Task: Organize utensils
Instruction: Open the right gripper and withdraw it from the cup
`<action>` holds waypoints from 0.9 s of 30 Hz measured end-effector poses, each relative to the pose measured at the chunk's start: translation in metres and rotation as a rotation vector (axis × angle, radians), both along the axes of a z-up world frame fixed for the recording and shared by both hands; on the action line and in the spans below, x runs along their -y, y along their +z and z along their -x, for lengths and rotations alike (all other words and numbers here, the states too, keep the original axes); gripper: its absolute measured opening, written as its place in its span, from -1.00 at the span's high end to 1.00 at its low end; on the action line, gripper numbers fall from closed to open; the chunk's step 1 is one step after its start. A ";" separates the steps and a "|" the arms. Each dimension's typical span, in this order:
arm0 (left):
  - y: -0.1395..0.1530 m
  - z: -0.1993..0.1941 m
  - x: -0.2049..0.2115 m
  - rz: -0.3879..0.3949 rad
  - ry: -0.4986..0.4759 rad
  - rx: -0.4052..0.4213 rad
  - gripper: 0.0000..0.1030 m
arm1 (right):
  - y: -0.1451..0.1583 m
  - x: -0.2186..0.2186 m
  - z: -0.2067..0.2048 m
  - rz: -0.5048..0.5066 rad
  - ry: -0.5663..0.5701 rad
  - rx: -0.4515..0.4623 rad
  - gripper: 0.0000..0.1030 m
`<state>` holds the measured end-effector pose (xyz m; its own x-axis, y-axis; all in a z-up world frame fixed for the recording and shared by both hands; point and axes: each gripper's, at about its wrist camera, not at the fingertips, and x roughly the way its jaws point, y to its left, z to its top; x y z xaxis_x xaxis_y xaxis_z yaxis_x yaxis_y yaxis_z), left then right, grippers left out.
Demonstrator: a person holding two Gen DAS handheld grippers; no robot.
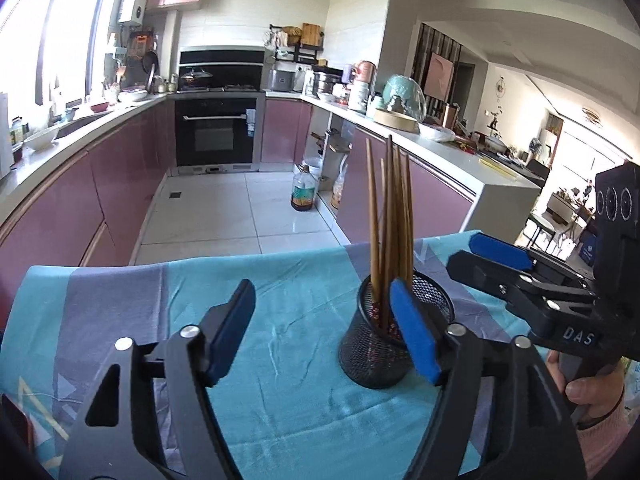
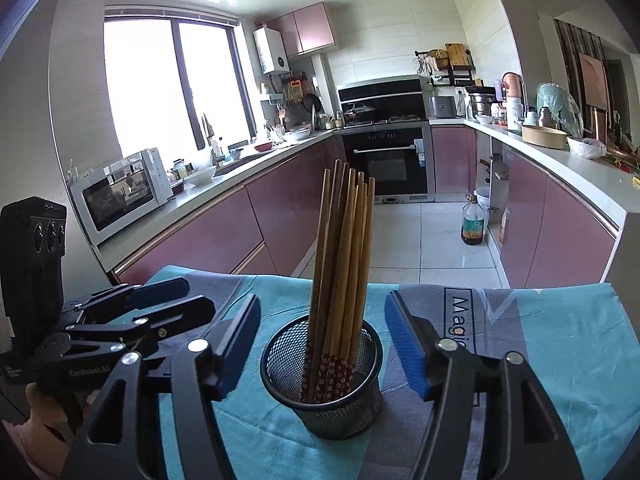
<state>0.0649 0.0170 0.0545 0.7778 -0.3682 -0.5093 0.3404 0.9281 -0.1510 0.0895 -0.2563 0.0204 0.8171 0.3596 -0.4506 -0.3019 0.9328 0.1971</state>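
Note:
A black mesh cup (image 2: 324, 384) stands on a table with a teal and grey cloth (image 2: 560, 360). Several brown chopsticks (image 2: 344, 256) stand upright in it, patterned ends down. My right gripper (image 2: 322, 340) is open, its two blue pads on either side of the cup. In the left wrist view the cup (image 1: 384, 344) with the chopsticks (image 1: 390, 220) sits just behind the right pad. My left gripper (image 1: 322, 328) is open and empty to the left of the cup. The right gripper (image 1: 500, 260) shows at the right edge, the left gripper (image 2: 160, 300) at the left edge.
The table's far edge (image 1: 248, 258) drops to a tiled kitchen floor. Pink cabinets and white counters run along both sides, with an oven (image 2: 388, 164) at the back. An oil bottle (image 2: 473, 220) stands on the floor.

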 end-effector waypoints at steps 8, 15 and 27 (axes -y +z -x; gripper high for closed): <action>0.005 0.039 -0.046 -0.024 0.137 0.141 -0.89 | -0.012 -0.024 0.033 0.060 -0.040 0.122 -0.88; -0.011 0.066 -0.066 -0.009 0.195 0.189 -0.89 | -0.019 -0.035 0.051 0.070 -0.077 0.182 -0.88; -0.034 0.095 -0.073 -0.007 0.264 0.271 -0.89 | -0.025 -0.045 0.069 0.096 -0.115 0.257 -0.88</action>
